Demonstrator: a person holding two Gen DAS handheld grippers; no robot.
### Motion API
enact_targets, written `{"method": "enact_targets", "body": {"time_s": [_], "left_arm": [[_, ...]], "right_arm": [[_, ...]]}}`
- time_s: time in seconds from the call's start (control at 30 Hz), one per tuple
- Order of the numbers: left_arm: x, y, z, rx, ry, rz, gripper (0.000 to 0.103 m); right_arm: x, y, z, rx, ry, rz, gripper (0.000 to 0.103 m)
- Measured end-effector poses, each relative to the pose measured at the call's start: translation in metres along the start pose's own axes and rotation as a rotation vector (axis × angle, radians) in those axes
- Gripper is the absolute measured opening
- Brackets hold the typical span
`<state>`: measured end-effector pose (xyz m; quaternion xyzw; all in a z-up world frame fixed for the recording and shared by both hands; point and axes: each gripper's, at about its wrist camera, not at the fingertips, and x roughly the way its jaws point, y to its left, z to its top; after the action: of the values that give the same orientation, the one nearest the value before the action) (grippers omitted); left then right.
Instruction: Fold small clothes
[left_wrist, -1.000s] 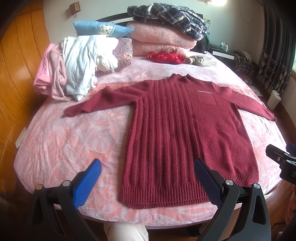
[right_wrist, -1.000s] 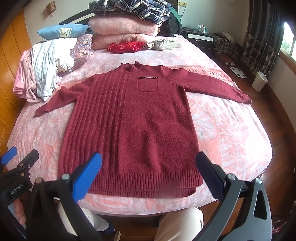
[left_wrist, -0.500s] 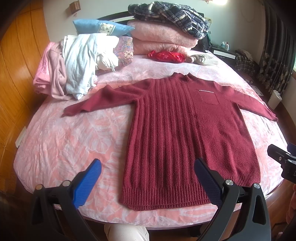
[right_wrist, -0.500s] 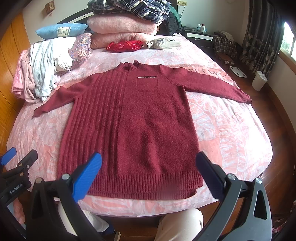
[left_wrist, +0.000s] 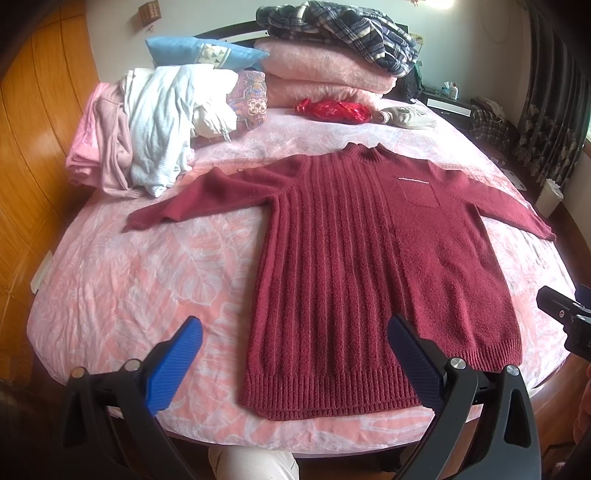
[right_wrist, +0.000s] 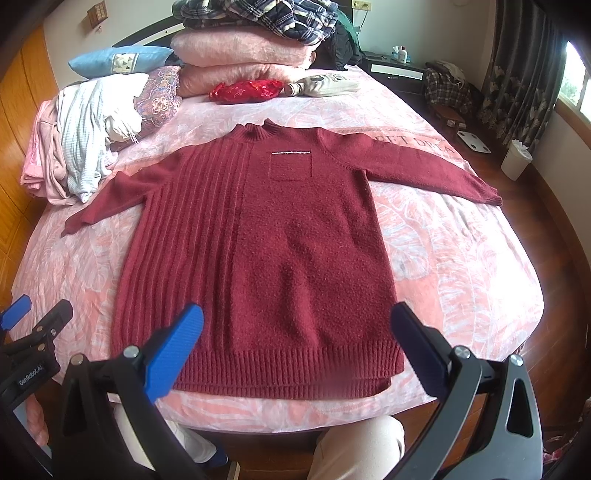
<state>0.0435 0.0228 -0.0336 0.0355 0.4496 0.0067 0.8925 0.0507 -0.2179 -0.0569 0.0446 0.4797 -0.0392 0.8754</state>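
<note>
A dark red knitted sweater (left_wrist: 369, 258) (right_wrist: 266, 258) lies flat, face up, on the pink bedspread (left_wrist: 147, 266) (right_wrist: 461, 258), both sleeves spread out and its ribbed hem toward me. My left gripper (left_wrist: 291, 343) hovers open over the hem's left part, nothing between its blue pads. My right gripper (right_wrist: 295, 332) hangs open above the hem's middle, also holding nothing. Each gripper shows at the edge of the other's view: the right gripper (left_wrist: 565, 321) and the left gripper (right_wrist: 29, 328).
A heap of white and pink clothes (left_wrist: 147, 129) (right_wrist: 74, 147) sits at the bed's far left. Pillows and folded pink blankets (left_wrist: 325, 74) (right_wrist: 243, 48) with a plaid garment are stacked at the head. A red bundle (left_wrist: 332, 109), a waste bin (right_wrist: 515, 158) and the person's knees (right_wrist: 354, 446) are visible.
Both grippers have drifted slightly forward and lower toward the sweater's hem. The sweater has not moved and both grippers stay open.
</note>
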Motion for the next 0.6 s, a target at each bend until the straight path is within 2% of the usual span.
{"method": "enact_targets", "body": {"time_s": [0.6], "left_arm": [[0.0055, 0.003, -0.0028, -0.003, 0.003, -0.001, 0.1]], "right_arm": [[0.0042, -0.0005, -0.0013, 0.0, 0.013, -0.008, 0.101]]}}
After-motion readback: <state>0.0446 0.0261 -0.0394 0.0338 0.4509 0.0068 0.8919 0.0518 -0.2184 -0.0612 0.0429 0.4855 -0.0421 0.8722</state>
